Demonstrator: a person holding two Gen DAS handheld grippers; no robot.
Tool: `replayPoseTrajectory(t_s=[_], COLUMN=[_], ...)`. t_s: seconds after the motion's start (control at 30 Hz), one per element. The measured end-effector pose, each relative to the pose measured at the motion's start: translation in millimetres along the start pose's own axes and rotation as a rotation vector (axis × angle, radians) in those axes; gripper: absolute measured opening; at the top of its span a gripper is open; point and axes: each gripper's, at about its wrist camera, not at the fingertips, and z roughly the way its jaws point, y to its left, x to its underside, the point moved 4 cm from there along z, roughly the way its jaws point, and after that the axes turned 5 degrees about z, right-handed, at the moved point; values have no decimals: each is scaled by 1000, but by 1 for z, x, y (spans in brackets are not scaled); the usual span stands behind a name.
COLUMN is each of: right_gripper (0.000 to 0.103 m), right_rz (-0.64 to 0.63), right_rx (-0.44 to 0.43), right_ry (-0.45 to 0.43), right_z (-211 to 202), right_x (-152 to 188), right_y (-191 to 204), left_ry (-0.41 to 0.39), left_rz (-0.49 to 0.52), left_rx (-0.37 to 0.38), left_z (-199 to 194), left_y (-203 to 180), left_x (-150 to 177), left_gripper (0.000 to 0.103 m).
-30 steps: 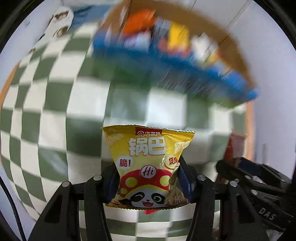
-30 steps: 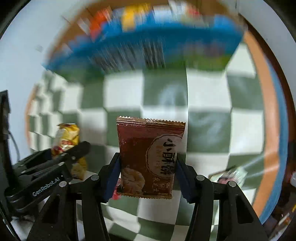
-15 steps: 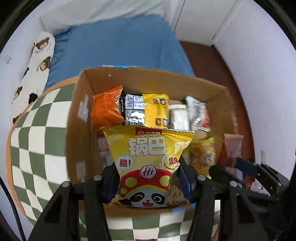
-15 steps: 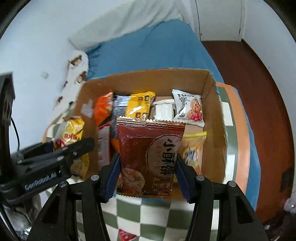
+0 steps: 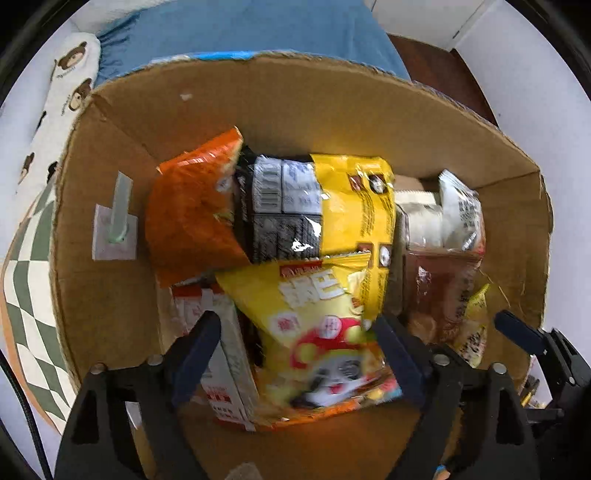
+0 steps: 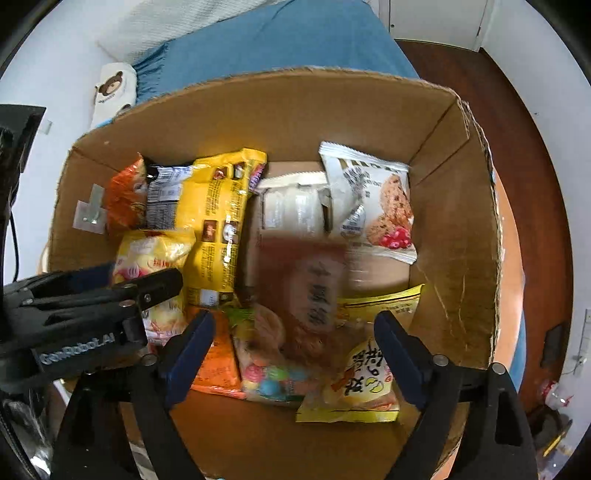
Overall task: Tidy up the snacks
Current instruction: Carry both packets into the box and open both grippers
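Left wrist view: left gripper (image 5: 299, 347) poised over the cardboard box (image 5: 295, 107), jaws spread wide, gripping nothing; yellow panda snack bag (image 5: 317, 325) loose between the fingers, blurred, tilted, lying on other packets inside the box; orange bag (image 5: 192, 218) and yellow-and-black packet (image 5: 321, 206) behind it, red-brown biscuit packet (image 5: 439, 291) blurred to the right; checkered tablecloth (image 5: 26, 266) at far left, blue blanket (image 5: 243, 29) beyond the box

Right wrist view: right gripper (image 6: 295, 347) also above the box (image 6: 458, 229), jaws wide apart, empty; red-brown biscuit packet (image 6: 306, 288) smeared by blur between the fingers, inside the box, contact underneath not clear; white oat-cookie packet (image 6: 373, 206) behind it, yellow packet (image 6: 354, 373) in front at right, colourful candy bag (image 6: 273, 380) near the front wall; left gripper (image 6: 122, 288) at left edge beside the panda bag (image 6: 151, 266)
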Motion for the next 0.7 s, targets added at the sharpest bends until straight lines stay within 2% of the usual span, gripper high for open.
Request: replayPoseTrajectory(t_s=[0.07, 0.3, 0.7], right_gripper=[95, 95, 95], right_rz=[10, 20, 8], right_rx=[-4, 15, 45], right_ry=[3, -39, -203], right_z=[0, -16, -82], right_x=[1, 12, 51], right_y=[-3, -11, -13], left_ry=[-6, -77, -316], left_rz=[-1, -15, -18], left_rx=[-3, -13, -78], left_z=[-2, -21, -91], left_y=[3, 8, 11], left_x=[0, 14, 70], left_gripper=[86, 86, 86])
